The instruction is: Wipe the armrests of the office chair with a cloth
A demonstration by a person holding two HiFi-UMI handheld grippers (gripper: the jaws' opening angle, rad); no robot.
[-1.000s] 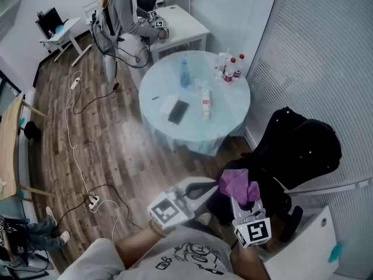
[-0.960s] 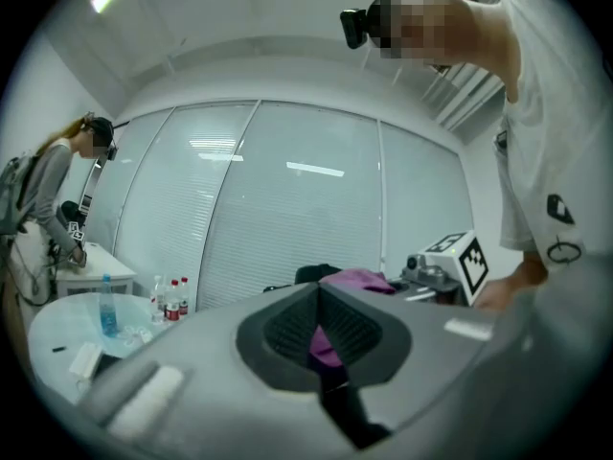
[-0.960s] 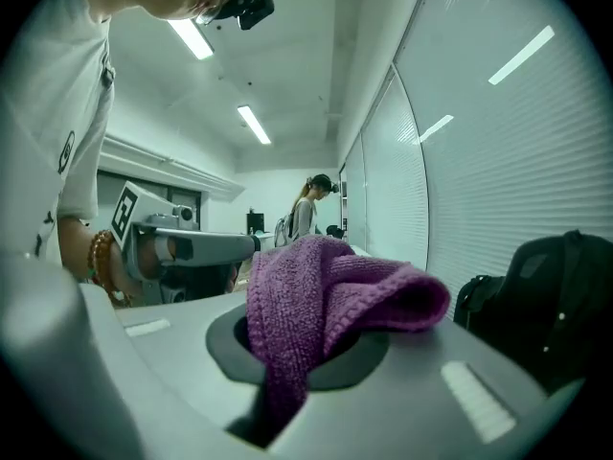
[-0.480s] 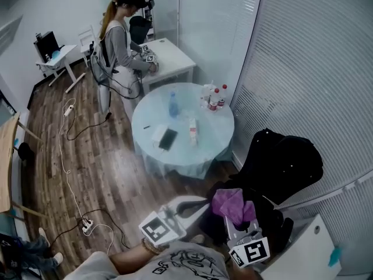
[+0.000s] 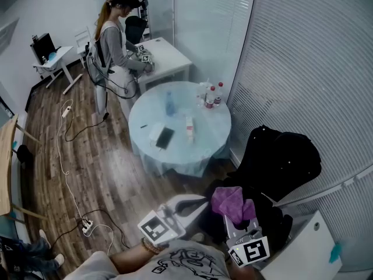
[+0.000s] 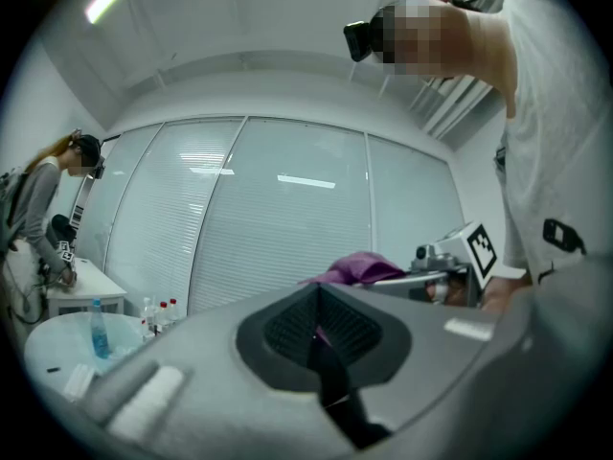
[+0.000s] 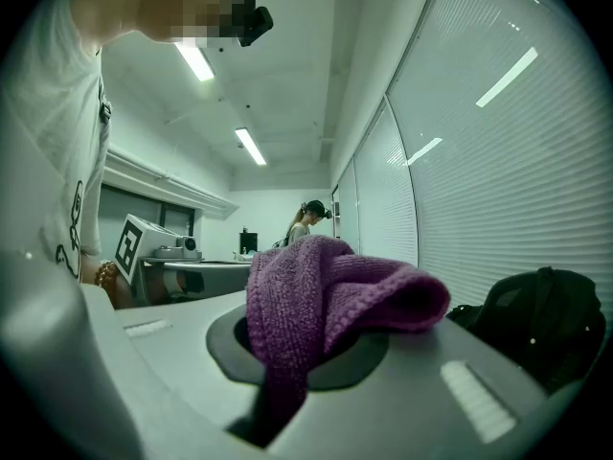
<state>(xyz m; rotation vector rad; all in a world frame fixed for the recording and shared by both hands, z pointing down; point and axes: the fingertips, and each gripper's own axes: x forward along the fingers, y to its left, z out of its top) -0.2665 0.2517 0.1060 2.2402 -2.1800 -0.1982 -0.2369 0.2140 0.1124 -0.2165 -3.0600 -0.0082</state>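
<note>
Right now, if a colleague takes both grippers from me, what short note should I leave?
Left gripper: jaws together, nothing between them, held beside the right one.
Right gripper: shut on the purple cloth, which bunches up above the jaws.
Office chair: black, just ahead and to the right, by the blinds; its armrests cannot be made out.
Done: the cloth is in hand.
Left: apparently all the wiping, since the cloth is not seen touching the chair.
</note>
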